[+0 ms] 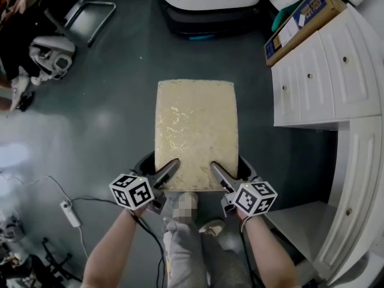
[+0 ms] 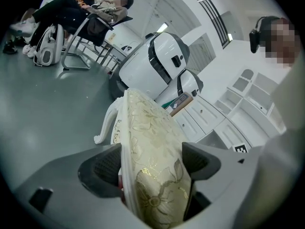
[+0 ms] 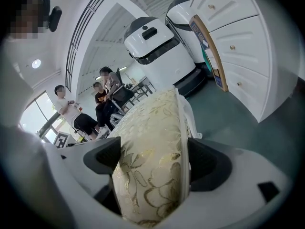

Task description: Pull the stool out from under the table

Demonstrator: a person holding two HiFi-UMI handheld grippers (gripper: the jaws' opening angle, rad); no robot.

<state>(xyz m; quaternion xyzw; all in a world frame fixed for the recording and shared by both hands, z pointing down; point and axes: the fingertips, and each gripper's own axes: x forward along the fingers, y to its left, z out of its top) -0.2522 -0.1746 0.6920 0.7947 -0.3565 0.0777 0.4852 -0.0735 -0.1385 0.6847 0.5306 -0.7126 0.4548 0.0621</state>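
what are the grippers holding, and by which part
The stool: left gripper and right gripper each clamp the near edge of its cushioned seat.

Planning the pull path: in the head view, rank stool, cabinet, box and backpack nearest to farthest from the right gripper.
1. Stool, clamped in the right gripper.
2. Cabinet, to its right.
3. Box, upper right.
4. Backpack, far upper left.
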